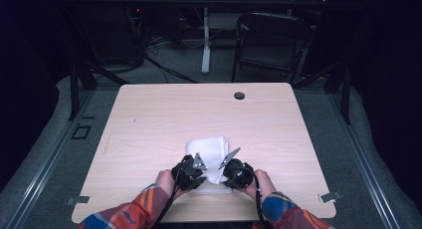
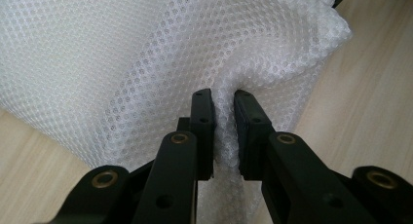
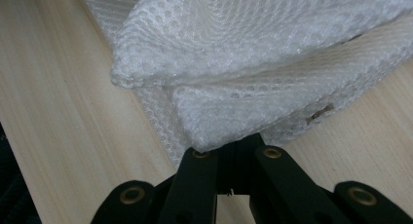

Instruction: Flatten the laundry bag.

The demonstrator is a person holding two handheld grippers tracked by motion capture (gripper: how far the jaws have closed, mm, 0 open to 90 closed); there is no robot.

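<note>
white mesh cloth (image 1: 209,148), perforated weave, folded into a stack of several layers; lies on the pale wood counter (image 1: 149,119), toward the counter's near edge, about midway across.

left gripper (image 1: 195,165): at the cloth's near-left corner. in the left gripper view its fingers (image 2: 202,118) stand narrow, with a pinched ridge of mesh (image 2: 146,53) pressed between the two pads.

right gripper (image 1: 227,165): at the cloth's near-right corner, just beside the left gripper. in the right gripper view its fingers (image 3: 199,165) are drawn fully together under the cloth's (image 3: 253,44) nearest folded corner; the layers drape over the tips, so the hold is judged rather than plainly seen.

condition of work: cloth already doubled over at least once, layered edges visible at the near-right corner. both near corners appear gripped. judged stage: grasp complete, next fold or lift not yet begun. remaining: carry the near edge over toward the cloth's far side, release, square the stack.

other items: round cable hole (image 1: 239,95) beyond the cloth's far edge, well apart.
</note>
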